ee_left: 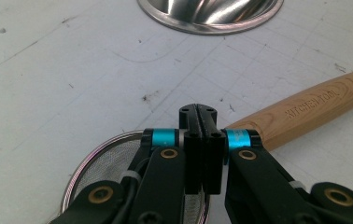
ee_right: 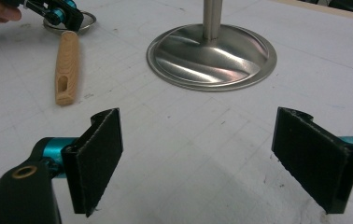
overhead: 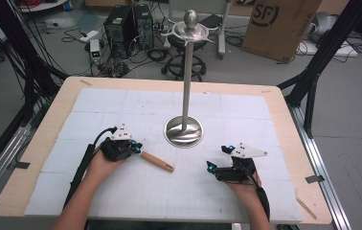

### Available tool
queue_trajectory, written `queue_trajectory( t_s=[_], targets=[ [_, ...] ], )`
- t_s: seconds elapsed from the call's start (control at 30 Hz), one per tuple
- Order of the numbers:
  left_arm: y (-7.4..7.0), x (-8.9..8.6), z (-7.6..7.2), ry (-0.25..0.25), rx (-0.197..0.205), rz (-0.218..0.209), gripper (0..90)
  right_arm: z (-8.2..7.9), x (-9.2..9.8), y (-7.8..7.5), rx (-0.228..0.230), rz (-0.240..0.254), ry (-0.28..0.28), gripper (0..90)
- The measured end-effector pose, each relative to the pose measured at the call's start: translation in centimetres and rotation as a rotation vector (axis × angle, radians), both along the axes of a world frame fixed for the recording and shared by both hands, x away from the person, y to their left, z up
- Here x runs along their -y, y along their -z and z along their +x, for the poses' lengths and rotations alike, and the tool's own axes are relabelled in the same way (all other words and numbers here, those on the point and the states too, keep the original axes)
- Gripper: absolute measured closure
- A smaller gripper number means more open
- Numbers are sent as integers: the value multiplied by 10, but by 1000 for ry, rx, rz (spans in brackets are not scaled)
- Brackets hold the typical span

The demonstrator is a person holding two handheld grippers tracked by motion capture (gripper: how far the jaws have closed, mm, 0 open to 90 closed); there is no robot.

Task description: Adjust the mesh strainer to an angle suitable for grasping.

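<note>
A small strainer lies flat on the white mat, its wooden handle (overhead: 157,161) pointing right toward the middle. In the left gripper view its mesh bowl (ee_left: 100,172) sits under my jaws and its handle (ee_left: 305,109) runs off to the right. My left gripper (ee_left: 198,112) is shut right where the rim meets the handle, seemingly pinching the thin rim. It is held at the strainer's bowl (overhead: 133,147). My right gripper (ee_right: 212,158) is open with nothing between its pads, low over the mat at the front right (overhead: 217,158).
A tall steel stand rises from a round base (overhead: 184,132) at the table's middle, with curved hooks at its top (overhead: 188,31). The base (ee_right: 212,56) is just ahead of my right gripper. Computers, cables and a cardboard box (overhead: 279,26) lie on the floor beyond the table.
</note>
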State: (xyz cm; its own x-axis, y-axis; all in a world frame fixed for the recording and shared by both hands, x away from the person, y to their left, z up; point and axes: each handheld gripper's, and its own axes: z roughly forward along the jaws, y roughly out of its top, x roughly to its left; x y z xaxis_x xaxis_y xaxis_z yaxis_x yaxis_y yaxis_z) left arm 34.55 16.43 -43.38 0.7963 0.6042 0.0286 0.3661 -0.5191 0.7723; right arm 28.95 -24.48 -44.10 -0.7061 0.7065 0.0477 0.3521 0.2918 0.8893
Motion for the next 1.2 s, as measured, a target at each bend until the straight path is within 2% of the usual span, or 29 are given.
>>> queue_trajectory(
  t_s=[0.2, 0.5, 0.6, 0.67, 0.73, 0.83, 0.97, 1.13, 1.2],
  targets=[
    [1, 3, 0, 8, -4, 7, 892, 0, -2, 1, -4, -6, -4, 152],
    [1, 9, -1, 19, -12, 41, 895, 1, -4, 3, -12, -16, -7, 152],
    [1, 14, 1, 19, -12, 68, 895, 1, -4, 3, -13, -17, -8, 152],
    [0, 17, 3, 22, -13, 103, 895, 1, -5, 4, -18, -19, -11, 153],
    [-1, 19, 4, 22, -20, 112, 895, 1, -5, 4, -17, -21, -13, 152],
    [-2, 17, 3, 27, -30, 113, 897, 1, -4, 3, -18, -16, -10, 152],
    [-3, 15, 1, 26, -44, 134, 898, 1, -3, 3, -21, -12, -11, 152],
    [-6, 8, -7, 17, -46, 166, 898, 0, -2, 2, -16, -9, -13, 152],
    [-7, 0, -13, 8, -49, 174, 897, 0, -2, 2, -17, -5, -11, 152]
  ],
)
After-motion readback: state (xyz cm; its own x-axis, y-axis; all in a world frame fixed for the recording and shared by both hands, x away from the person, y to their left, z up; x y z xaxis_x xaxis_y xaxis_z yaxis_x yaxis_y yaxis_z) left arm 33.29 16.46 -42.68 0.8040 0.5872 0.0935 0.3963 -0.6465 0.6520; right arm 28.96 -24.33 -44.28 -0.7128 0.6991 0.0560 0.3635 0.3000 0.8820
